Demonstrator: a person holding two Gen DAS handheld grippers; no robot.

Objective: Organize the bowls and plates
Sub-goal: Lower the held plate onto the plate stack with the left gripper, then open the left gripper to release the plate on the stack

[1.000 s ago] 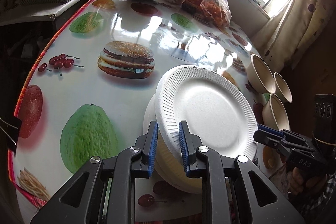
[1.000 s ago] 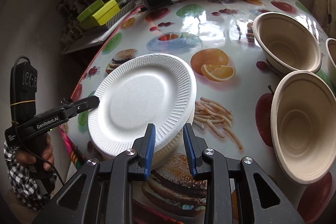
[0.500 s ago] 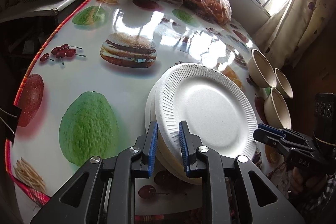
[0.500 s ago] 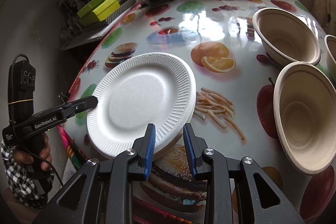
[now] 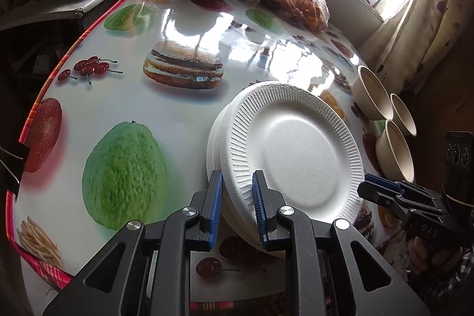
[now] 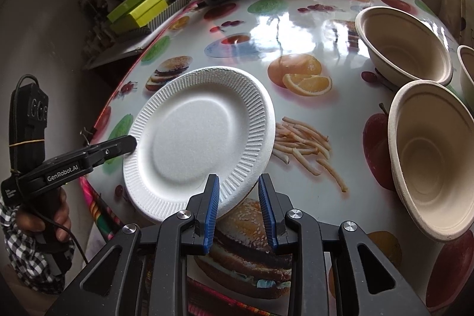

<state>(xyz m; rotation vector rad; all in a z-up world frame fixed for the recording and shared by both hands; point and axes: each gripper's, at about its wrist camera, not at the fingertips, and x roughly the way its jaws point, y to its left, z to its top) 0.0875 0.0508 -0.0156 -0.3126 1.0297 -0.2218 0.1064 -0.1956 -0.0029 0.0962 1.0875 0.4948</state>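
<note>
Both grippers angle downward over the tabletop (image 5: pixel 183 120), the left gripper (image 5: pixel 236 208) and right gripper (image 6: pixel 238 208) each pinching the white plates' (image 5: pixel 296 150) rim with narrowly parted fingers.

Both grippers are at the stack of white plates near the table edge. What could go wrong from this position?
1. The plate stack is tilted and lies close to the table edge; it might slide off.
2. The left gripper clamps several rims at once; lower plates could slip out.
3. The right gripper has only the top plate's edge between its fingers, so its hold may be weak. If the hands pull apart, the thin rim could bend or tear.
</note>
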